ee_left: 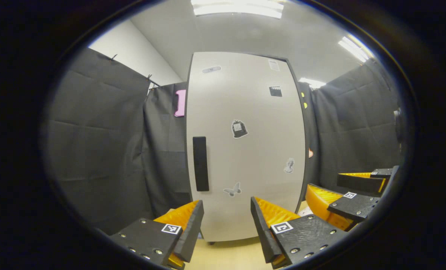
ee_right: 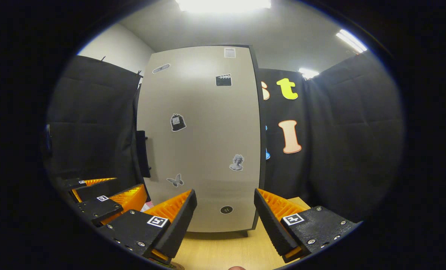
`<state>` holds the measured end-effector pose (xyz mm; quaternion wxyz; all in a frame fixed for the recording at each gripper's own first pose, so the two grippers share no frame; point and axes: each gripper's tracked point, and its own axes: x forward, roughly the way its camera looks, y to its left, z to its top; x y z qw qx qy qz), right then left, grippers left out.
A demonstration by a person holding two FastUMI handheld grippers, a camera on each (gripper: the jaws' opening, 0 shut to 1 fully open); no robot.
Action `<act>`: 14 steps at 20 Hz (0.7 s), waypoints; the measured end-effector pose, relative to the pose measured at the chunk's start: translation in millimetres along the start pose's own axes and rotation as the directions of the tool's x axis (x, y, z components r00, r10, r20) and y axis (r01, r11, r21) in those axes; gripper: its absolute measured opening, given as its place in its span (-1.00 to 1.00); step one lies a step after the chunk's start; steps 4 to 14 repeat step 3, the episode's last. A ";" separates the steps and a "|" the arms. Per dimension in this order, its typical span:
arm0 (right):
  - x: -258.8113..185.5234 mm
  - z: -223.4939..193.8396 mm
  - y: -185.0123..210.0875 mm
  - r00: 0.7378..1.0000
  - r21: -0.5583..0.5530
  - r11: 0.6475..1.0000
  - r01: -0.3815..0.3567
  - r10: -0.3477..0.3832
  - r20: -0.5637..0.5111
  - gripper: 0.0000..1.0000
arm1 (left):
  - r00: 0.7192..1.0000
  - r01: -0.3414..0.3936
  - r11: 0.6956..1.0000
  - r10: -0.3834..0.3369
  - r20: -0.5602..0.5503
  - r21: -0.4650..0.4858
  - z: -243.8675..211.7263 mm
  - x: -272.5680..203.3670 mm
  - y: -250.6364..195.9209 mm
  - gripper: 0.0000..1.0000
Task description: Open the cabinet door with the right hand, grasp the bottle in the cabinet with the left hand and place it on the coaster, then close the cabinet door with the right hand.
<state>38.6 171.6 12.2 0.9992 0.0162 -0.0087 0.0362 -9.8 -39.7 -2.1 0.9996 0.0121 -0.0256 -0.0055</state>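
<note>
We hold both tools side by side facing the cabinet door (ee_left: 245,146), which is shut — the bottle must sit behind it, hidden. Left tool (ee_left: 226,225) wide, holding nothing; right tool (ee_right: 225,221) likewise wide and empty. The black handle (ee_left: 200,164) lies at the door's left edge, so we judge the right tool must cross over to it. Cabinet stands on the wooden counter (ee_right: 223,251).
</note>
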 end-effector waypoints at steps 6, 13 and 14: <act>-0.3 -0.7 0.0 1.000 0.004 1.000 -0.001 0.001 -0.004 0.82 | 1.000 0.001 1.000 -0.001 0.000 0.002 1.0 -0.7 -1.8 0.55; -0.3 -0.7 0.0 1.000 0.004 1.000 -0.001 0.001 -0.004 0.82 | 1.000 0.001 1.000 -0.001 0.000 0.002 1.0 -0.7 -1.8 0.55; -0.3 -0.7 0.0 1.000 0.004 1.000 -0.001 0.001 -0.004 0.82 | 1.000 0.001 1.000 -0.001 0.000 0.002 1.0 -0.7 -1.8 0.55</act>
